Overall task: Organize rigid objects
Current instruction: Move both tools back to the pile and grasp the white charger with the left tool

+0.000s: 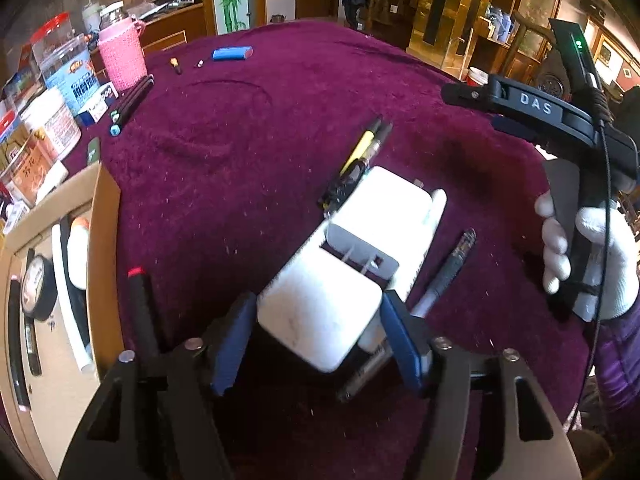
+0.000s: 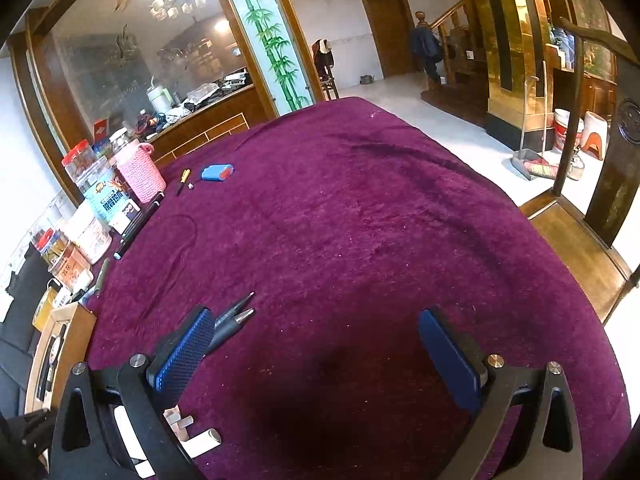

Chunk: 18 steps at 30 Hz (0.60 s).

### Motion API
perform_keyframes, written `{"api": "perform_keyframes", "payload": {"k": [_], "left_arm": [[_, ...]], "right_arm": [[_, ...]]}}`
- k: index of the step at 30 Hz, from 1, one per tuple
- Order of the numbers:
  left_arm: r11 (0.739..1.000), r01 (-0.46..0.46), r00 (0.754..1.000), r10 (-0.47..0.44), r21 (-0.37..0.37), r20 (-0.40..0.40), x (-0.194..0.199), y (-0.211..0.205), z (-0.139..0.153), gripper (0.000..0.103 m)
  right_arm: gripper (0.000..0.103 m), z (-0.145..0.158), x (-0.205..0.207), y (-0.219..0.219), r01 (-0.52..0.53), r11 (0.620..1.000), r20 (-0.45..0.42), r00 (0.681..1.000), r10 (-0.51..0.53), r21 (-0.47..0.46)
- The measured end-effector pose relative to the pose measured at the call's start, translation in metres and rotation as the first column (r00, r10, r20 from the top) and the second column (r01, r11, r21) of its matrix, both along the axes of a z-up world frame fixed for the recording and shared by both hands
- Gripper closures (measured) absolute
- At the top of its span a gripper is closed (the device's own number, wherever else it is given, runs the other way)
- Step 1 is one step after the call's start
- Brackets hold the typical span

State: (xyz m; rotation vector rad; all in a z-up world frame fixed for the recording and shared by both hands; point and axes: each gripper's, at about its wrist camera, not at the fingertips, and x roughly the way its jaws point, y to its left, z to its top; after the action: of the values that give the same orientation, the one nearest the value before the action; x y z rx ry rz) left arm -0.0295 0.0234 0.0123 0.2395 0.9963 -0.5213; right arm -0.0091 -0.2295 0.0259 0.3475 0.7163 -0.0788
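A white charger block (image 1: pixel 316 320) lies on the purple cloth (image 1: pixel 248 184), and my left gripper (image 1: pixel 318 332) is shut on it, one blue pad against each side. Just beyond it rests a second white charger (image 1: pixel 384 208) with its metal prongs facing me. Yellow and black pens (image 1: pixel 360 152) lie behind the pair, a dark pen (image 1: pixel 452 268) to the right, and a red-capped marker (image 1: pixel 138 304) to the left. My right gripper (image 2: pixel 320 344) hangs open over bare cloth with nothing between its fingers. Two pen tips (image 2: pixel 240 312) sit by its left pad.
A cardboard box (image 1: pixel 106 240) holding small items stands at the left edge. Jars, tins and a pink knitted cup (image 1: pixel 122 56) line the far left. A blue battery pack (image 1: pixel 232 53) and a small screwdriver (image 2: pixel 183 181) lie far back. A white-gloved hand (image 1: pixel 580 248) holds the right tool.
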Motion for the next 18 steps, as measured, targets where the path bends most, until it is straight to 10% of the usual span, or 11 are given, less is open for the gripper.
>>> {"api": "perform_keyframes", "payload": {"k": [9,18], "left_arm": [[0.998,0.03,0.998,-0.032,0.047,0.048,-0.004,-0.012,-0.009,0.045],[0.995,-0.021,0.999,0.025,-0.099,0.044,-0.028,0.013,0.015,0.045]], "right_arm": [[0.001,-0.004,0.003,0.002,-0.008,1.0,-0.019,1.0,0.008,0.001],[0.001,-0.012,0.008,-0.004,0.002,0.999,-0.057,0.998,0.001,0.046]]}}
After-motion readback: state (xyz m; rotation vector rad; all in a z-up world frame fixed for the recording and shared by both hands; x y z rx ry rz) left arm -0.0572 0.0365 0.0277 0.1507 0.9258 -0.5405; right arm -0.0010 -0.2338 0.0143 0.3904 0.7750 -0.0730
